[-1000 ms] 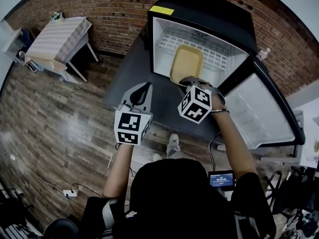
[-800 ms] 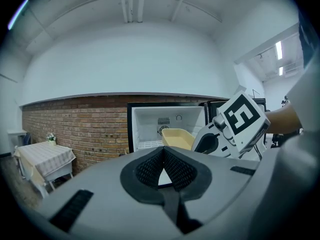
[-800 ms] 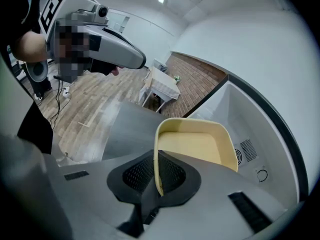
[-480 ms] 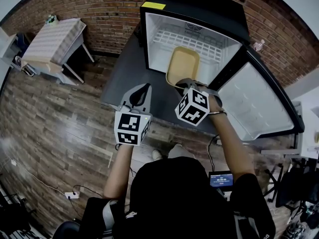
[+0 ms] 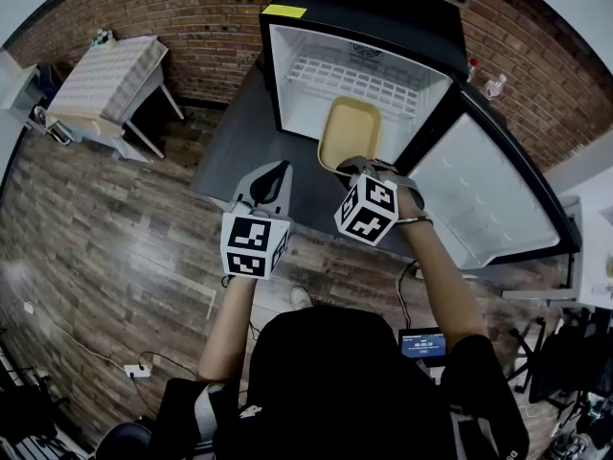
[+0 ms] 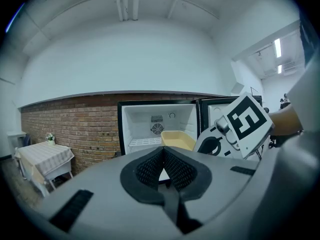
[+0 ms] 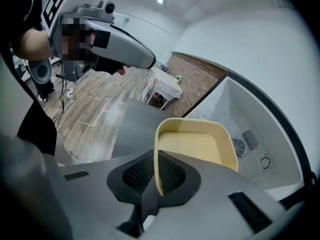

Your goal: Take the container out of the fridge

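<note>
The pale yellow container (image 5: 351, 129) lies half out of the open fridge (image 5: 383, 3), its far end over the white wire shelf. My right gripper (image 5: 356, 168) is shut on the near rim. In the right gripper view the thin rim (image 7: 157, 174) runs down between the dark pads, and the container (image 7: 192, 146) stretches out ahead. My left gripper (image 5: 277, 173) hangs to the left of the container, apart from it, shut and empty. In the left gripper view its pads (image 6: 162, 156) meet, with the container (image 6: 179, 140) and fridge beyond.
The fridge door (image 5: 488, 199) stands wide open to the right. A grey mat (image 5: 239, 151) lies before the fridge on the wooden floor. A small cloth-covered table (image 5: 110, 75) stands at the far left against the brick wall. Cables and a power strip (image 5: 137, 372) lie near my feet.
The right gripper has drawn the container a little farther out of the fridge, toward me. The left gripper has drifted back alongside, still shut and empty.
</note>
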Tool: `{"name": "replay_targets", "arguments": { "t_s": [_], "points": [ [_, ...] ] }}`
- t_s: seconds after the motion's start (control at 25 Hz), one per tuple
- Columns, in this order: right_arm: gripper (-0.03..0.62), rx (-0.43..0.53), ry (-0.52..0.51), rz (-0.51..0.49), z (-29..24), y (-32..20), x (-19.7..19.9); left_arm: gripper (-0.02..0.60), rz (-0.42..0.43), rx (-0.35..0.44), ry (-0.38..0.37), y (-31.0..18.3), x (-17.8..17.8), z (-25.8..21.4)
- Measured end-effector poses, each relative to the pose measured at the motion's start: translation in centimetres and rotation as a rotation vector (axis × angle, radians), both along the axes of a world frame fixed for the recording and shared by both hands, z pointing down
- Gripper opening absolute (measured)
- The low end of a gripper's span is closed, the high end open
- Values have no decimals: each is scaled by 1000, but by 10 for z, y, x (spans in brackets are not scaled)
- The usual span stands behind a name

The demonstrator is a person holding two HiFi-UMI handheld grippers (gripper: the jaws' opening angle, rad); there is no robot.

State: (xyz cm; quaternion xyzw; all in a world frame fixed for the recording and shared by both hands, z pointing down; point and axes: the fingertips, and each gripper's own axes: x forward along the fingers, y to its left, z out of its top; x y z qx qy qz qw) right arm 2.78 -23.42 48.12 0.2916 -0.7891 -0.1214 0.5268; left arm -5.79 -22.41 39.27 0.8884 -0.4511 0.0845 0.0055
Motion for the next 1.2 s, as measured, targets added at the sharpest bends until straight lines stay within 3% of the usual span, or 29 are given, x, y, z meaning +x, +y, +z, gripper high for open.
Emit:
{"name": "replay_targets", "arguments": {
  "t_s": [0.8, 1.2],
  "points": [
    [48, -24, -7, -64, -5, 103, 43, 14, -22, -8, -19, 97, 58, 1],
    [48, -22, 14, -117, 1, 163, 45, 14, -58, -13, -11, 160, 61, 10]
  ]
}}
